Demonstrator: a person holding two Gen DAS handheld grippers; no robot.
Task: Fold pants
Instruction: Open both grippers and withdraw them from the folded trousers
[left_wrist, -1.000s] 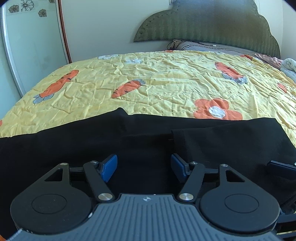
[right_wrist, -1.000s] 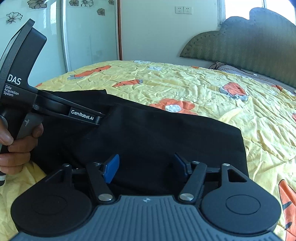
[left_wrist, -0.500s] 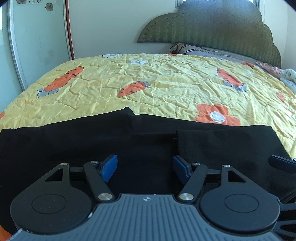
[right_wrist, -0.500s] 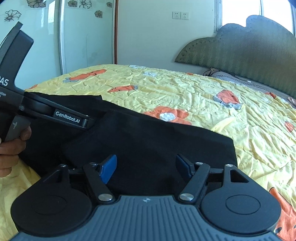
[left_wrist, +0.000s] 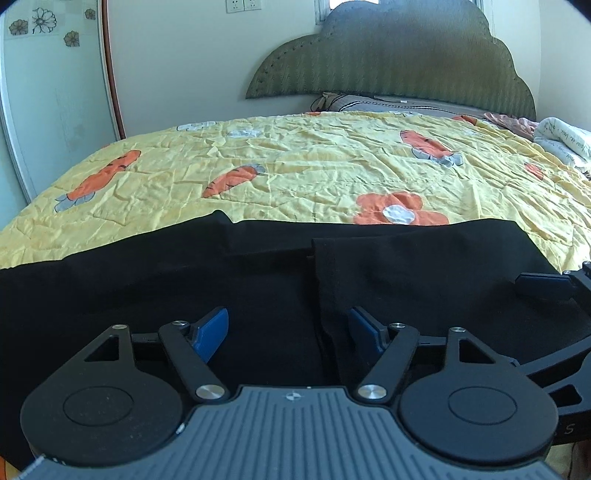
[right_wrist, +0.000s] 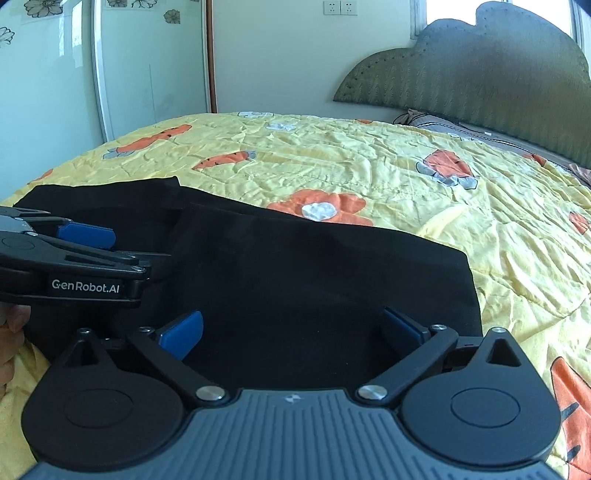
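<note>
Covering nearly the whole of both views, one bed (left_wrist: 314, 166) carries a single yellow quilt (right_wrist: 369, 166) printed with orange carrots and flowers, with one green padded headboard (left_wrist: 399, 59) at its far end. One pair of black pants (left_wrist: 184, 288) lies flat across the near part of the quilt, stretched from side to side; a second layer of the same cloth lies folded over its right-hand part, its edge running down toward the left gripper.

Two grippers sit low at the near edge of the pants, both tilted down toward the cloth and side by side. The left gripper (left_wrist: 288, 332) has its jaws spread apart, just having opened further, and the two blue pads (left_wrist: 212, 328) stand clear on either side of the folded edge without pressing it. The right gripper (right_wrist: 291, 332) is spread wider, its jaws likewise just opened, and only flat black cloth lies beneath the gap between its two pads (right_wrist: 183, 332); nothing is pinched.

In the right wrist view, the left gripper appears at the left edge, over the pants, and a sliver of one hand (right_wrist: 11, 343) shows below it. In the left wrist view, one blue pad of the right gripper pokes in from the right edge.

Two wall sockets (right_wrist: 340, 7) sit high on the wall. One rolled white cloth (left_wrist: 561, 140) lies at the quilt's far right.
</note>
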